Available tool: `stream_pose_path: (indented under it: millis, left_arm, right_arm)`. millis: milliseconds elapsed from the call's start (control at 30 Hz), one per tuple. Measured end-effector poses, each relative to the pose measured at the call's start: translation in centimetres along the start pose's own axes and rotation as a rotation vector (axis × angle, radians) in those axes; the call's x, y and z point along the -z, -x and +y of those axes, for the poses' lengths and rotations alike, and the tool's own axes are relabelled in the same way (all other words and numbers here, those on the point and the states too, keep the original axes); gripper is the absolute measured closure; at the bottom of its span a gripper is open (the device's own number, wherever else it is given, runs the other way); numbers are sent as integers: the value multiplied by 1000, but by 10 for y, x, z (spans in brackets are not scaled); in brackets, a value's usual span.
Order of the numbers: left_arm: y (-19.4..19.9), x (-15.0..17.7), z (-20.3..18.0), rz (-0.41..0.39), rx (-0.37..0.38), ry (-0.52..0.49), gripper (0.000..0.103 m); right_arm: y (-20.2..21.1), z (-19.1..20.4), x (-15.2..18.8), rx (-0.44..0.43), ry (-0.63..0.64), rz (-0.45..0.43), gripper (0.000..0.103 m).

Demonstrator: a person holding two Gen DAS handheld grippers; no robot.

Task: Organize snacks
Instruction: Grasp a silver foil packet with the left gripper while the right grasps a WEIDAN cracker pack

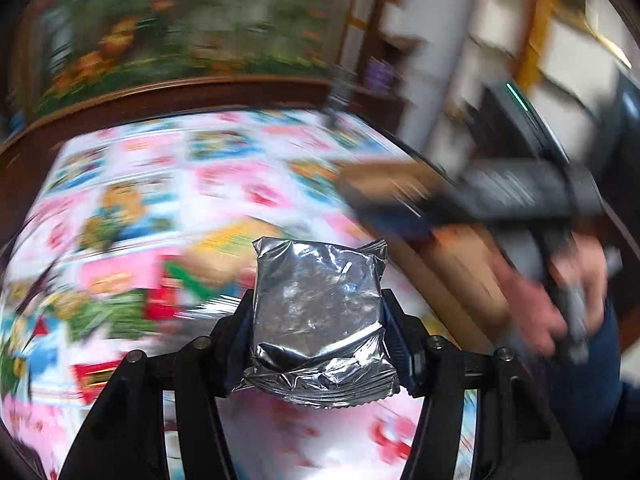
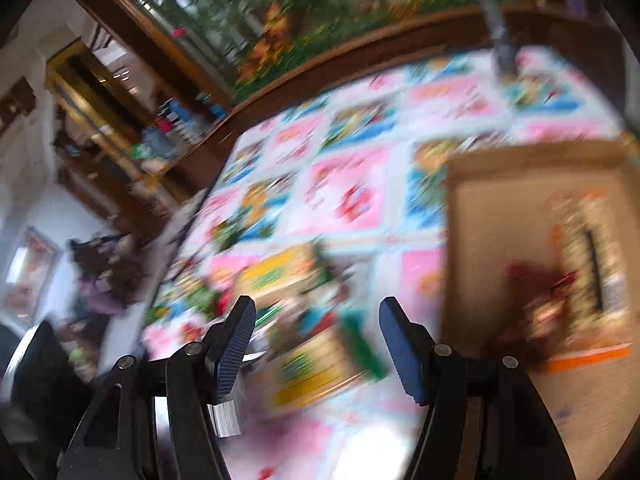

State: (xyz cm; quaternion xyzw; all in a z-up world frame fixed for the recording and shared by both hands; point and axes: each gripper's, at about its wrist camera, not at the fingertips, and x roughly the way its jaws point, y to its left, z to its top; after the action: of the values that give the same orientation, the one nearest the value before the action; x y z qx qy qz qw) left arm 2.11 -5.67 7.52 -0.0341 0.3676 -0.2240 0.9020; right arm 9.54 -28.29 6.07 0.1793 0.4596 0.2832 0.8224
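One silver snack pack (image 1: 318,312) sits pinched in the left tool (image 1: 318,312), above the table (image 1: 168,184). The right tool (image 2: 318,344) is wide with nothing in it. One cardboard box (image 2: 500,216) sits beside blurry snacks (image 2: 304,344).

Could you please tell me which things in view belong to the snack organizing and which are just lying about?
Part of the job:
silver foil packet, clamped in the left gripper
cardboard box
snack packs on the table
right gripper, open

Lying about:
patterned tablecloth
floral backdrop
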Motion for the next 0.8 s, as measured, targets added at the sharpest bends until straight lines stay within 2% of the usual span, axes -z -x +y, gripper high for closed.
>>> stream_pose_path:
  millis: [100,167,233,333,433,533,700,800]
  left_arm:
    - [9,-7,35,-58,-80,127,45]
    - [13,-8,49,-80,-115,190,46]
    - [16,-9,58,-105,-117,241,46]
    - [21,-10,62,-135,-120,267,46]
    - [15,-9,64,-109,-143,260,46]
    - [13,-7,67,-87,-146,271,46]
    - [16,-5,72,-96,-166,297,46]
    - [16,-4,73,-97,-165,311,46]
  right_arm:
    - [-13,7,7,-79,-16,109,30]
    - [-19,15,14,-78,11,164,30]
    - [-23,26,19,-68,67,200,30]
    - [-34,39,30,-50,154,264,30]
    - [-50,50,43,-12,224,334,30]
    - [-51,50,46,22,248,330,30]
    - [-56,38,41,98,224,327,31]
    - [-62,32,34,176,143,245,31]
